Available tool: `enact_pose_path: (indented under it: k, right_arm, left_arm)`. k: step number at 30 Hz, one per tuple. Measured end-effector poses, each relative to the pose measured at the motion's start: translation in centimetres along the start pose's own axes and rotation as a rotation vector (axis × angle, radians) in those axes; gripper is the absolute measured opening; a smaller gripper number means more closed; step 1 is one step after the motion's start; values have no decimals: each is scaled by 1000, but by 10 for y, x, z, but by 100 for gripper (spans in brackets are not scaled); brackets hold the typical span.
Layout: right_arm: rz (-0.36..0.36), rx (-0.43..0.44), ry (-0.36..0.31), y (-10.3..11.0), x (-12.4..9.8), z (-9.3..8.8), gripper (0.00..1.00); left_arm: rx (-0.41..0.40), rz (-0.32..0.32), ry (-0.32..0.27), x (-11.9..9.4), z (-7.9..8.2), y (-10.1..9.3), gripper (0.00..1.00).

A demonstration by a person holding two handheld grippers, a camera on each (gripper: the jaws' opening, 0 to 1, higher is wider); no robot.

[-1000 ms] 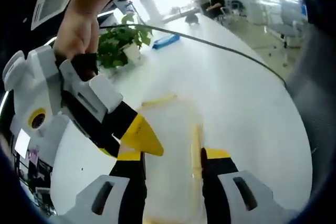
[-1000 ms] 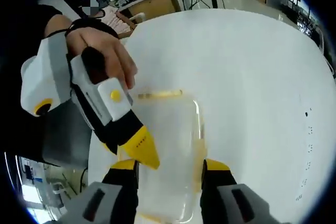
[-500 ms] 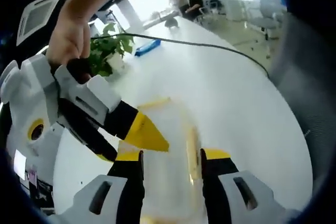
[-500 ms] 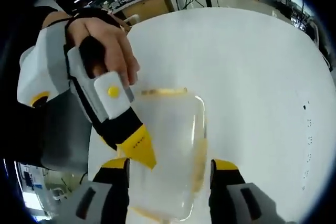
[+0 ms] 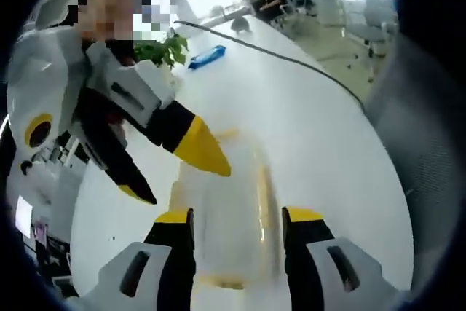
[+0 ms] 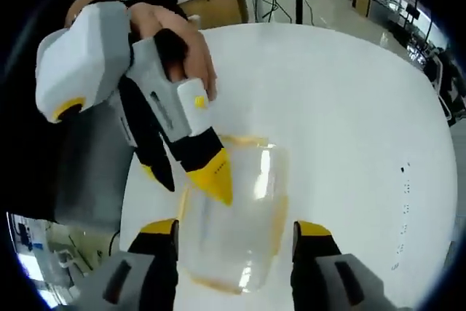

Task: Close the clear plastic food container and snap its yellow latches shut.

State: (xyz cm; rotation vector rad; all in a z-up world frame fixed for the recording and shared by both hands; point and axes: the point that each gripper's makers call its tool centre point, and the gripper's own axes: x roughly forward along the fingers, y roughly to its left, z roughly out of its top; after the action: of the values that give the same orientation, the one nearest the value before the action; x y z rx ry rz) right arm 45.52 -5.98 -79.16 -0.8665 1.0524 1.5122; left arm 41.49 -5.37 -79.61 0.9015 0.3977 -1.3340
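My left gripper (image 5: 237,225) and right gripper (image 6: 234,237) both straddle the clear container (image 6: 231,216), jaws open, empty; I'd press each yellow latch (image 6: 279,218) squarely.

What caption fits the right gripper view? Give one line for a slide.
Both grippers, right and left, open over the clear container with yellow latches on a white table.

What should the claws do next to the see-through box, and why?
Probably lower one claw onto a yellow latch and press it down. The clear container sits on the white table between the open right claw, and the left claw hovers open over it.
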Motion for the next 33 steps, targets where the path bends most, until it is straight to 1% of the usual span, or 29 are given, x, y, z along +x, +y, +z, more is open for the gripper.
enact_pose_path:
  k: [1,2,3,4,5,6,7,8,9,10,11,12,15,16,18,19,20,22,23,24,25,26,27,28,29,30,31,32,33]
  right_arm:
    - [-18,17,-15,-1,-1,-1,62]
    - [-36,30,-24,-1,-3,-1,62]
    - [-63,50,-26,-1,-5,-4,62]
    - [-67,54,-27,0,-5,-5,62]
    - [-102,90,-24,-1,-7,-10,62]
    - [-129,122,-22,-2,-9,-13,62]
    - [-153,147,-28,-1,-10,-16,62]
    - [-161,152,-41,1,-10,-16,62]
    - [-184,185,-48,3,-11,-19,62]
    - [-198,209,-58,4,-11,-20,63]
    - [-207,216,-77,7,-11,-19,63]
    - [-220,238,-83,8,-11,-21,62]
    - [-265,281,-104,11,-12,-24,61]
    - [-270,313,-116,13,-11,-24,61]
    - [-267,305,-127,16,-9,-21,61]
    - [-271,306,-117,17,-8,-22,61]
    - [-278,302,-106,16,-9,-24,61]
    - [-308,319,-109,12,-12,-25,61]
    - [-336,372,-136,8,-16,-25,61]
    - [-347,397,-156,7,-18,-24,61]
    - [-378,407,-181,4,-23,-25,62]
    - [-403,402,-189,1,-25,-25,62]
    - [-457,431,-226,-3,-29,-28,61]
    - [-466,462,-244,-4,-30,-29,61]
    - [-498,535,-311,-6,-31,-29,61]
    - [-506,572,-347,-6,-31,-29,61]
    - [-533,640,-401,-6,-32,-32,61]
    - [-546,669,-417,-6,-32,-33,61]
    - [-571,732,-463,-6,-33,-36,61]
  left_arm:
    - [-35,6,4,-2,-1,3,41]
    - [-110,-10,-10,-4,1,3,42]
    - [-138,-2,-14,-5,1,7,44]
    - [-165,3,-1,-6,-2,11,45]
    - [-216,7,31,-8,-8,15,44]
    - [-246,16,53,-9,-12,19,41]
    - [-303,28,73,-11,-16,23,41]
    - [-346,37,82,-11,-18,26,42]
    - [-389,55,118,-14,-25,30,44]
    - [-391,69,103,-15,-24,34,45]
    - [-442,75,94,-16,-23,36,44]
    - [-465,83,113,-18,-26,38,44]
    - [-516,88,132,-20,-27,41,45]
    - [-512,95,126,-21,-24,43,44]
    - [-503,105,136,-23,-22,44,47]
    - [-479,112,147,-23,-23,46,49]
    - [-483,111,155,-23,-23,47,52]
    - [-493,112,164,-24,-24,48,51]
    - [-512,127,153,-26,-23,49,49]
    - [-556,150,136,-27,-22,52,48]
    - [-595,175,141,-29,-24,55,48]
    - [-602,192,146,-31,-27,58,50]
    - [-636,216,136,-32,-29,60,53]
    - [-669,232,122,-32,-29,62,54]
    - [-719,252,85,-32,-27,64,55]
    - [-753,263,56,-31,-25,65,54]
    - [-797,285,25,-32,-25,66,54]
    - [-808,289,8,-31,-24,67,52]
    - [-883,292,-51,-30,-20,68,48]
